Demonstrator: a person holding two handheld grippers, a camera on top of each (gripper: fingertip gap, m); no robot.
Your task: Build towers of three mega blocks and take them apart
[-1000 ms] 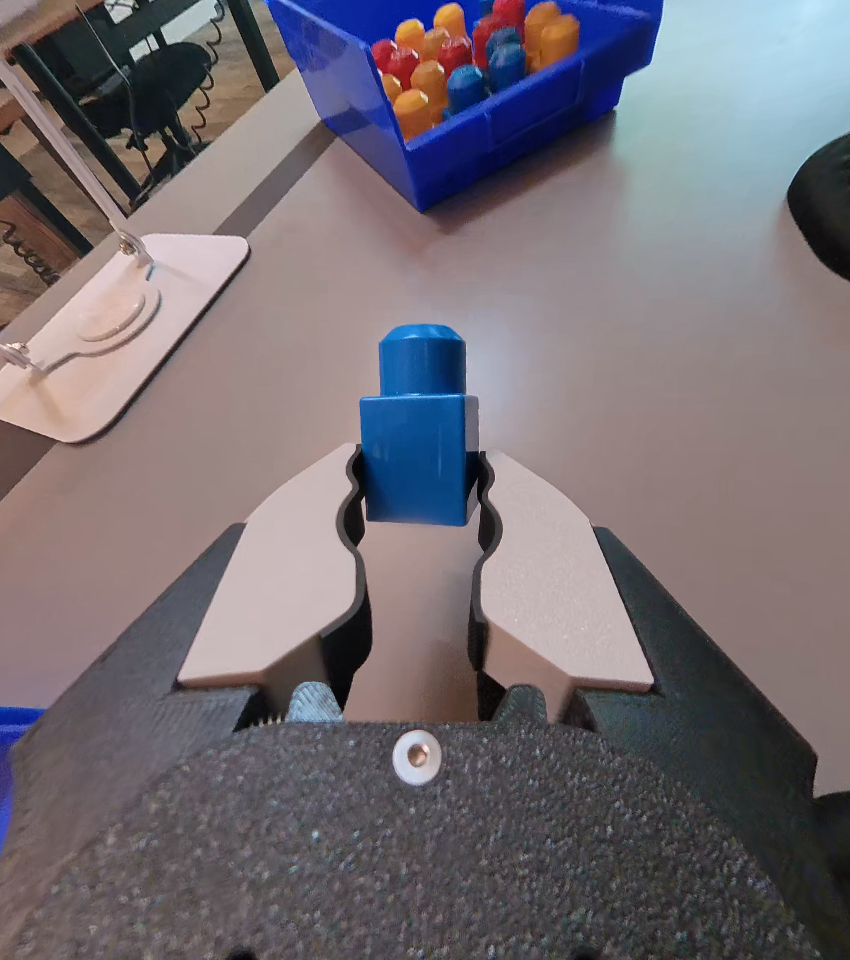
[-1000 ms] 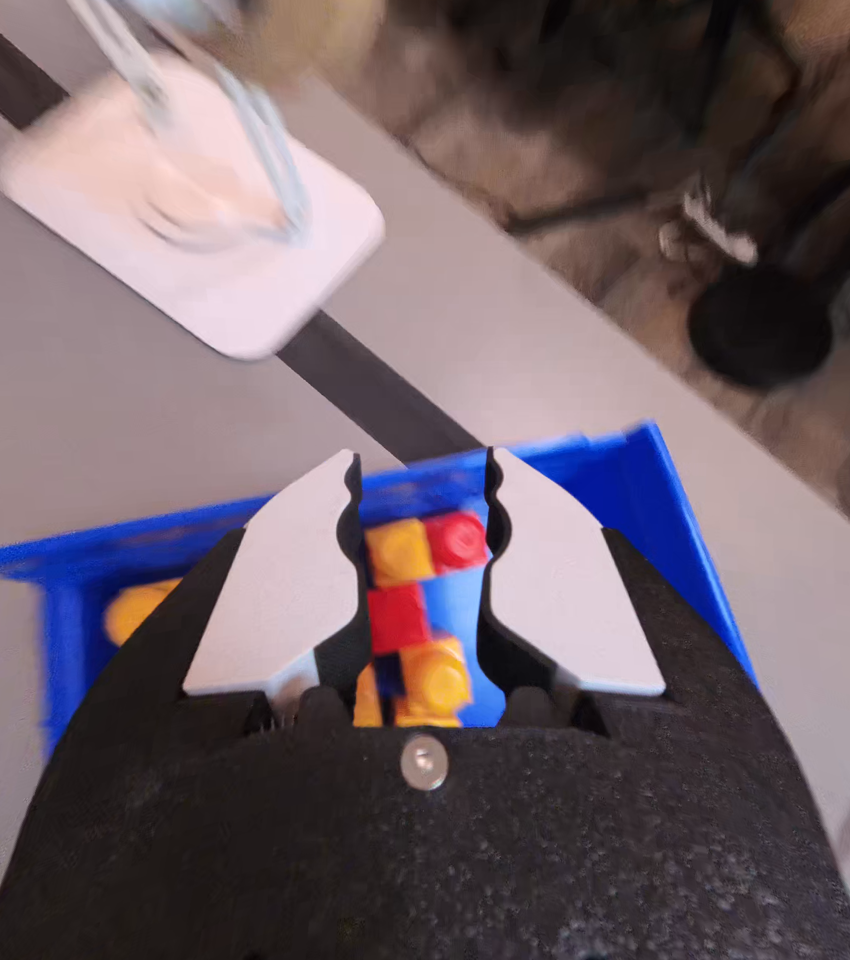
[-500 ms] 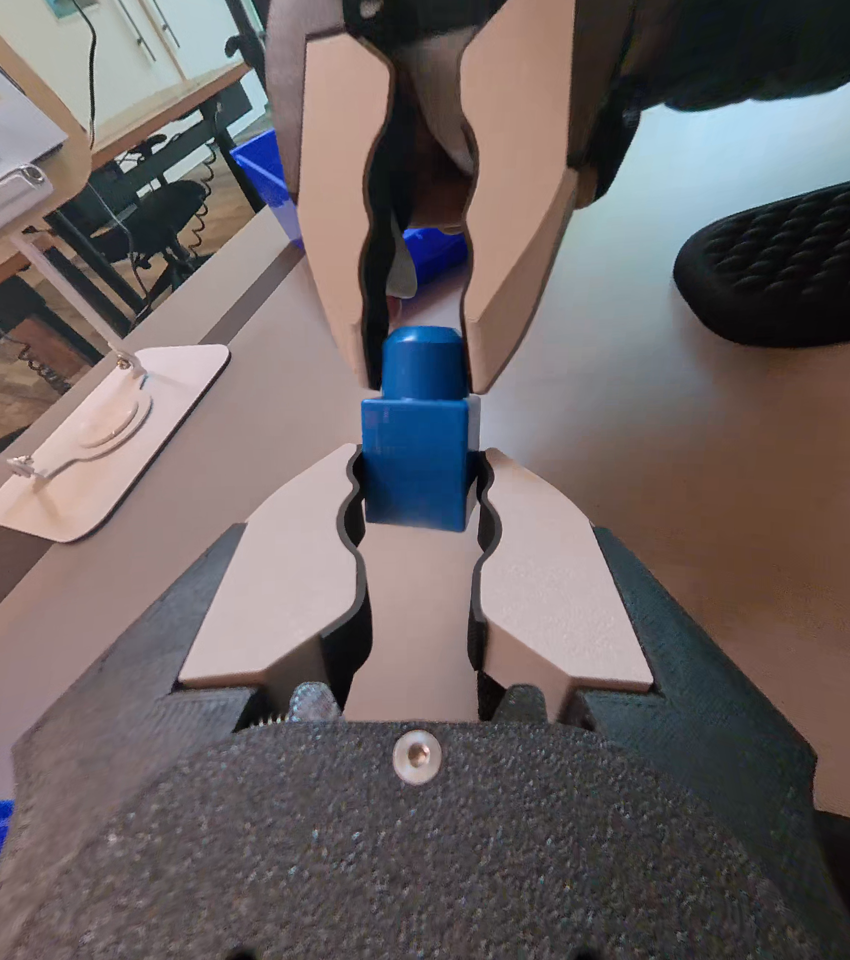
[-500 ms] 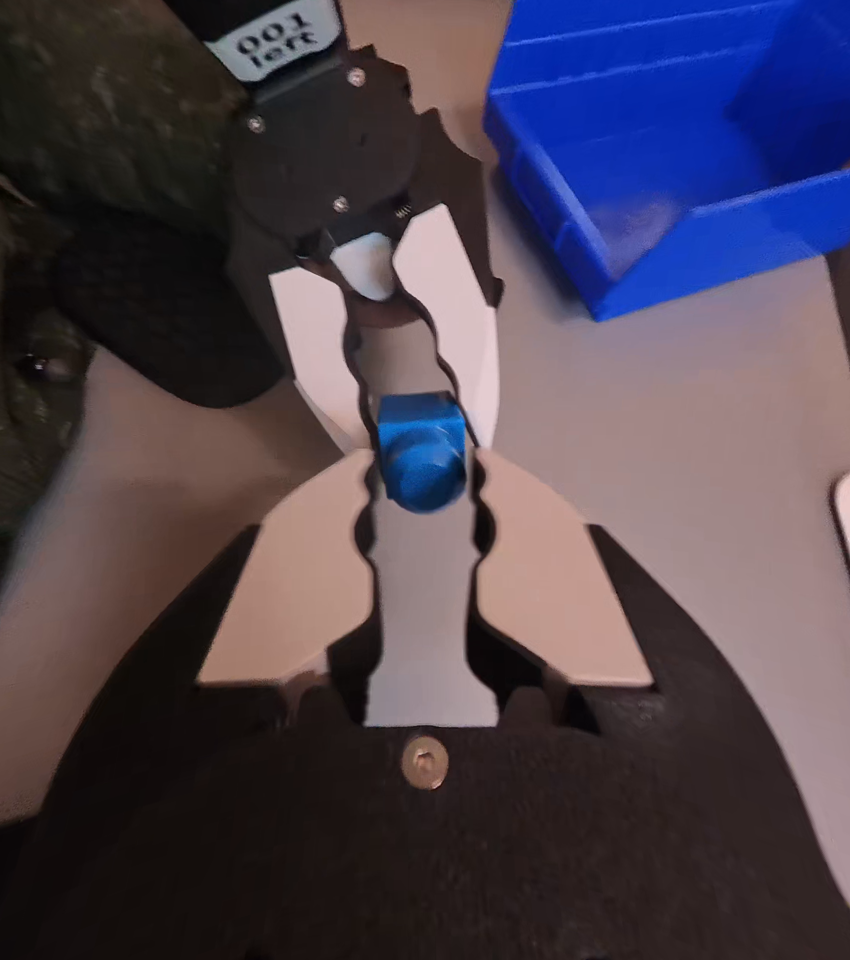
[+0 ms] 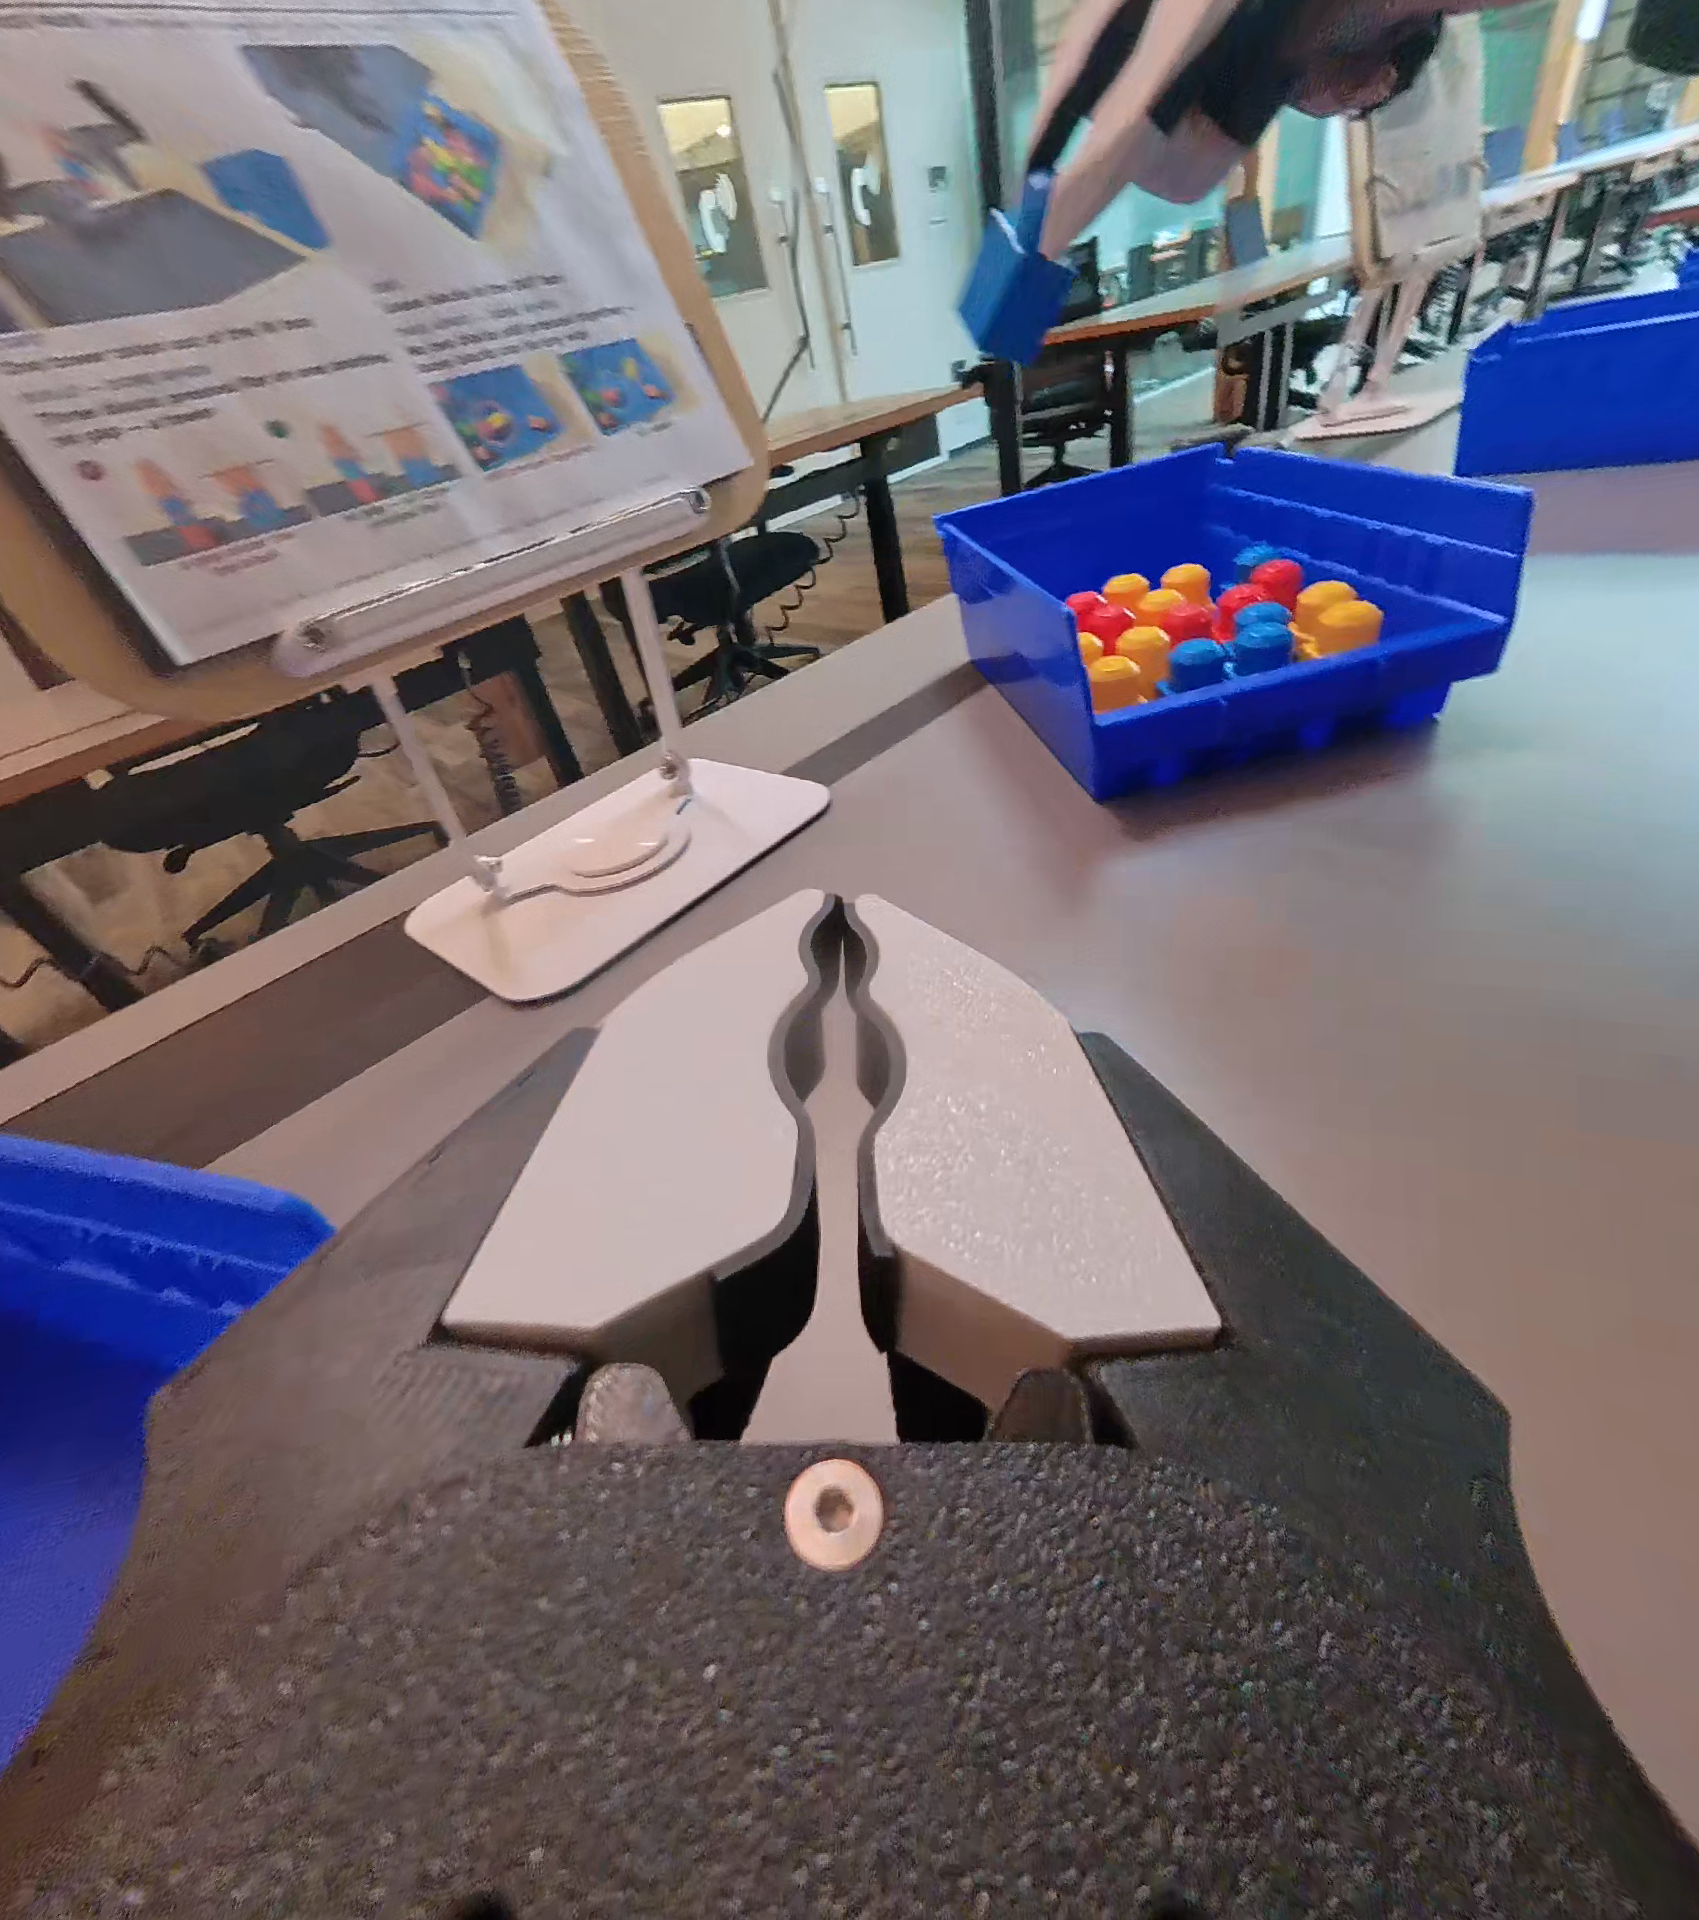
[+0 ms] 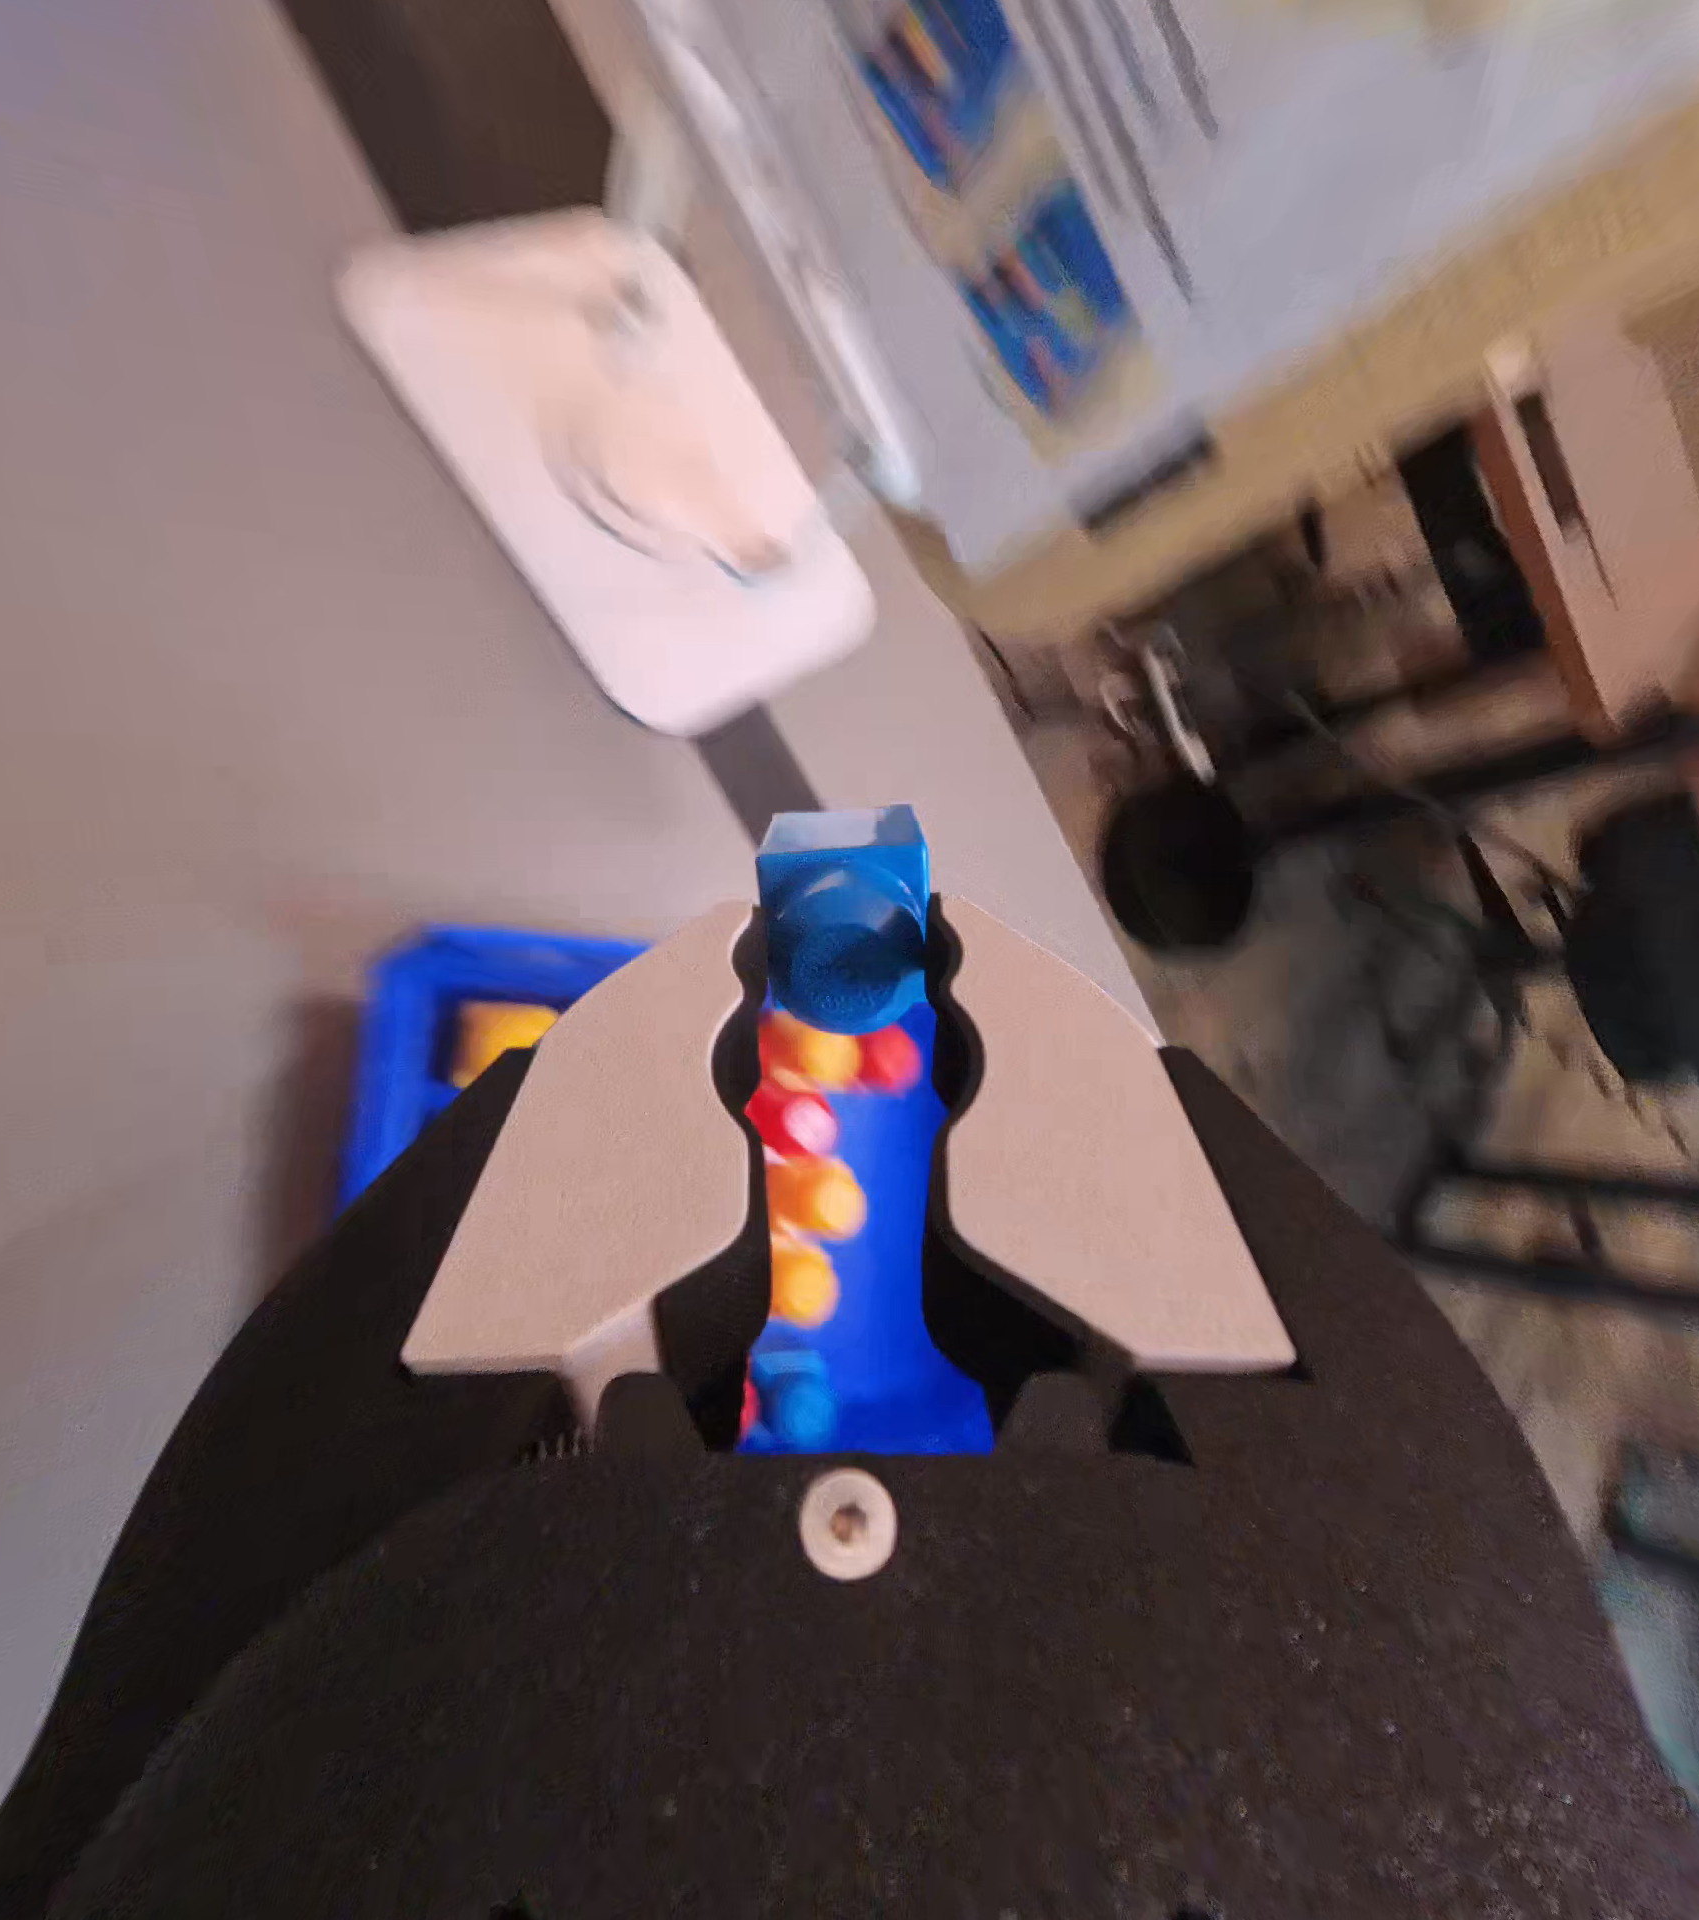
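The table (image 5: 1240, 1039) runs grey from near to far, and toward its far side sits the bin (image 5: 1229, 727), blue, open-topped, with red, orange and blue blocks (image 5: 1229, 629) packed studs-up in it. A stand (image 5: 616, 883) with a white base and a printed sheet is to the bin's left. The left gripper (image 5: 840, 925) hangs low over the near table with its tips almost touching and nothing between them. The right gripper (image 6: 845, 935) is up in the air above the bin, clamped on a single blue block (image 6: 840, 914); it grips the stud, so the block's long axis runs out along the fingers, square base pointing away from the camera. In the left view the same block shows high and far, up above the bin's left side. In the blurred right view, the bin shows directly beneath the fingers. My reading is that this block is being returned, and what matters is that the bin lies straight below the held block. The right gripper is clearly the nearer one; the left is well apart.
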